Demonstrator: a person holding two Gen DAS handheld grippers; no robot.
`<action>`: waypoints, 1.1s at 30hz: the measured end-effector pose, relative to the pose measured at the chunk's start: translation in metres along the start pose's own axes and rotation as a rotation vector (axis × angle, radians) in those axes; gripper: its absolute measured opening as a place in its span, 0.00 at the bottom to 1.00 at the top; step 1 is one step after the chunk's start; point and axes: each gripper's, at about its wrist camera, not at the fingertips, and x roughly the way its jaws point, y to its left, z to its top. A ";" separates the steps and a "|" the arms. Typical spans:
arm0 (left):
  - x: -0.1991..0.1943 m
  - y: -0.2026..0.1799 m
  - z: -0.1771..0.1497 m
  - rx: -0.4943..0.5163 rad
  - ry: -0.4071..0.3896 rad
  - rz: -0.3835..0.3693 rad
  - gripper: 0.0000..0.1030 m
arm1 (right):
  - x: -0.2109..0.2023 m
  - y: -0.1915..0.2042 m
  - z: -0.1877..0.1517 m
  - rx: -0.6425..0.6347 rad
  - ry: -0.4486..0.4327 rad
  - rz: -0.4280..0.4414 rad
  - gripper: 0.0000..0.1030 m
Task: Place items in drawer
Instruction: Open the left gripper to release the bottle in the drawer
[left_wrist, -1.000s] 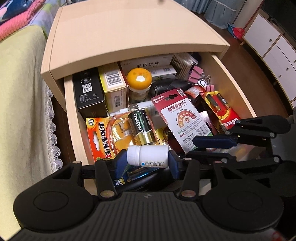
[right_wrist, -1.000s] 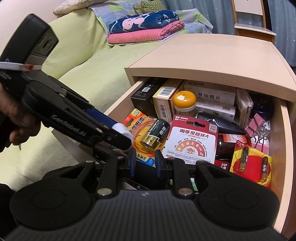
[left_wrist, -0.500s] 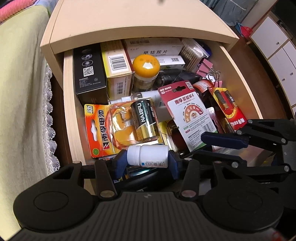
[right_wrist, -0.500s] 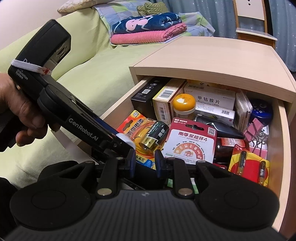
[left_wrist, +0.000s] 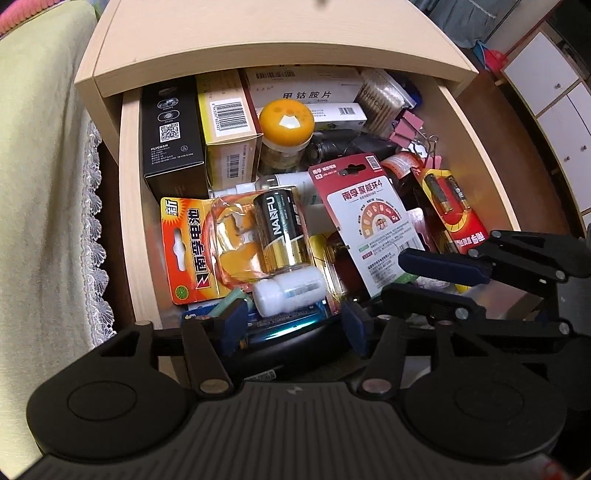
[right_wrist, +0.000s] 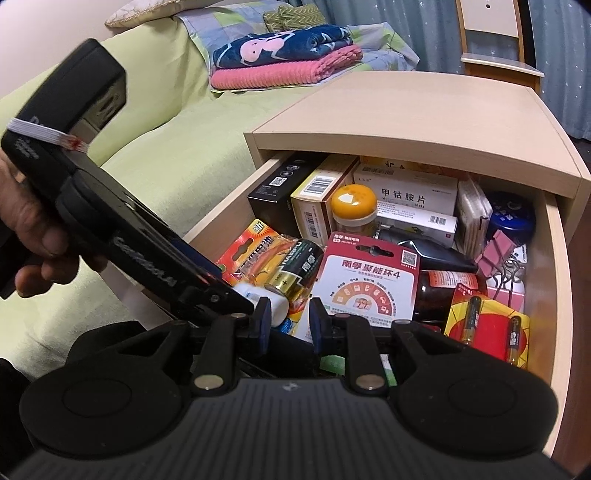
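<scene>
The open wooden drawer (left_wrist: 130, 221) (right_wrist: 554, 280) is packed with boxes and battery packs. A small white bottle (left_wrist: 288, 291) (right_wrist: 276, 303) lies on its side on the items near the drawer's front, below a large black-and-gold battery (left_wrist: 281, 229). My left gripper (left_wrist: 293, 321) hovers just behind the bottle, open, its blue pads wider apart than the bottle and not touching it. My right gripper (right_wrist: 290, 321) (left_wrist: 393, 275) hangs over the drawer's front right, its fingers a narrow gap apart with nothing between them.
A red battery card (left_wrist: 373, 225), an orange-lidded jar (left_wrist: 286, 123), a black box (left_wrist: 171, 136) and pink binder clips (right_wrist: 498, 254) fill the drawer. The cabinet top (right_wrist: 424, 107) overhangs its rear. A green sofa (right_wrist: 166, 140) stands at the left, with a hand (right_wrist: 26, 221) holding the left gripper.
The left gripper moved forward over the drawer and let go of the white bottle, which now lies tilted on the items ahead of the pads. The right gripper barely shifted.
</scene>
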 end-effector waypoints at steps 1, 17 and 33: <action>-0.001 0.000 0.000 0.001 -0.003 0.000 0.60 | 0.001 0.000 0.000 0.000 0.001 -0.001 0.19; -0.014 0.003 -0.014 0.003 -0.070 0.040 0.60 | -0.004 0.002 0.002 -0.021 -0.005 -0.016 0.21; -0.030 -0.004 -0.030 0.027 -0.140 0.055 0.58 | -0.038 0.005 0.003 -0.047 -0.050 -0.060 0.25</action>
